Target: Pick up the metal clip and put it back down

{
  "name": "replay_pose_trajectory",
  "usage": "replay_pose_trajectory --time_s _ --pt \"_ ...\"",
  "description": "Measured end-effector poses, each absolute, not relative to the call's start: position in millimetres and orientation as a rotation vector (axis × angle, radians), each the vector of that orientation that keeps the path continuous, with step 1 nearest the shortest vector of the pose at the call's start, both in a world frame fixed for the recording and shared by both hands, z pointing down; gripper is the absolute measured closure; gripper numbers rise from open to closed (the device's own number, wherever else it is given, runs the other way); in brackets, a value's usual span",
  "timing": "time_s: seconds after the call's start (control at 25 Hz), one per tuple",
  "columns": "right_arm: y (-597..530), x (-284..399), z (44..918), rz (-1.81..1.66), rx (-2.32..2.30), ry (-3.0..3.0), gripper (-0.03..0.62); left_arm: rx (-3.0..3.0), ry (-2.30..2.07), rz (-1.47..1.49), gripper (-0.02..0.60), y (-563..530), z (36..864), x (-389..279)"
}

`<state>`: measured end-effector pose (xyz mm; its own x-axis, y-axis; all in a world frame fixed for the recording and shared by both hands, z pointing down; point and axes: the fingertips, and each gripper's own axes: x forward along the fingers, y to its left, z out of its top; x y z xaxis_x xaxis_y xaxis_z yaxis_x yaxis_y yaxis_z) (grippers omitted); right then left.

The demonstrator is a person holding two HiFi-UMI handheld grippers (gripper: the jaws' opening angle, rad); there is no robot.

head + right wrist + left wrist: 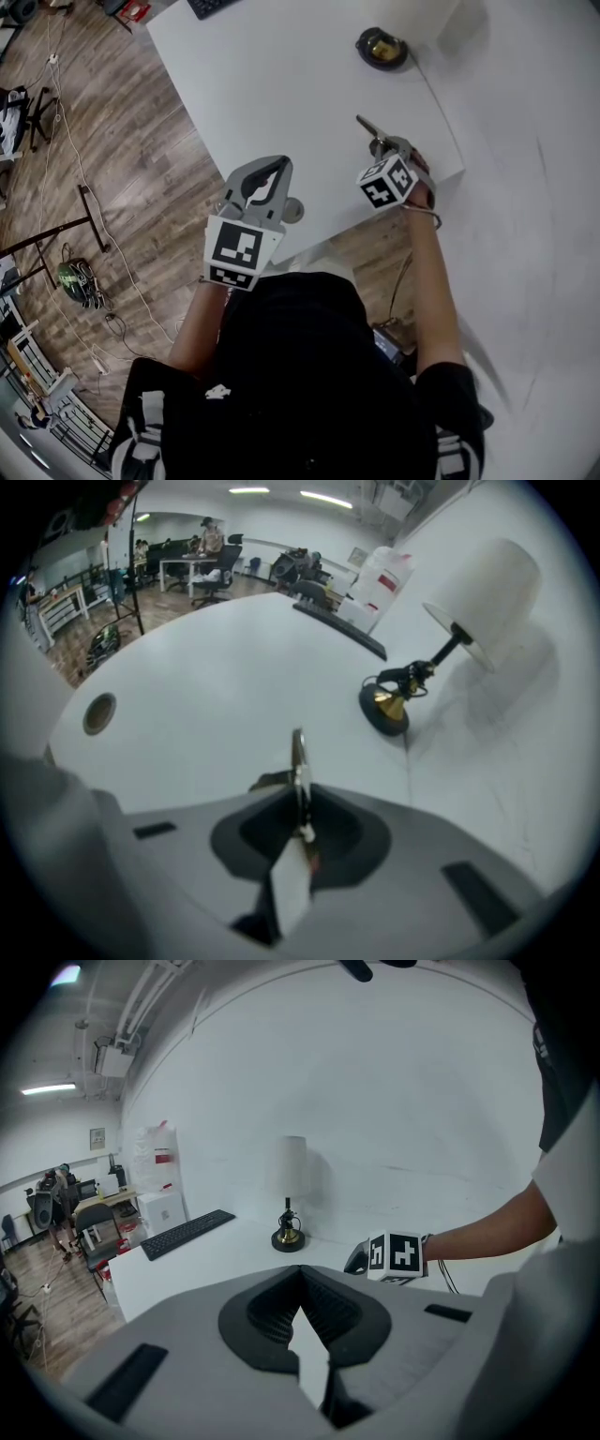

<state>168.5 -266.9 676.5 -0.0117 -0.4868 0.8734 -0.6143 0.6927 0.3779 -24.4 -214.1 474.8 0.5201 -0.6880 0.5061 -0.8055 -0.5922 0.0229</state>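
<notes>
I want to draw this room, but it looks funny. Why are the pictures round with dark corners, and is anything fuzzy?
Left and right gripper views: a wide-angle lens bends the table edge and darkens the corners. Right gripper view: the metal clip, close up, looks fuzzy, and the lamp casts a soft shadow on the wall. Head view: mostly sharp.
</notes>
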Motion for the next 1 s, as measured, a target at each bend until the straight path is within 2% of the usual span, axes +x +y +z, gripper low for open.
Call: replay_pose_trajectory --time_s 0.2,0.52,1.0 --pt "-257 172 671 0.159 0.913 -1.645 0.554 2.539 -1.248 0.648 0.557 -214 468 -21" --pt "-236 167 647 0.265 0.978 -1.673 0.556 2.585 -1.228 0.621 0.557 -212 456 -19" --pt "-203 159 560 0.415 1.28 -1.834 0.556 2.691 -1.199 0.545 0.557 -204 422 -11"
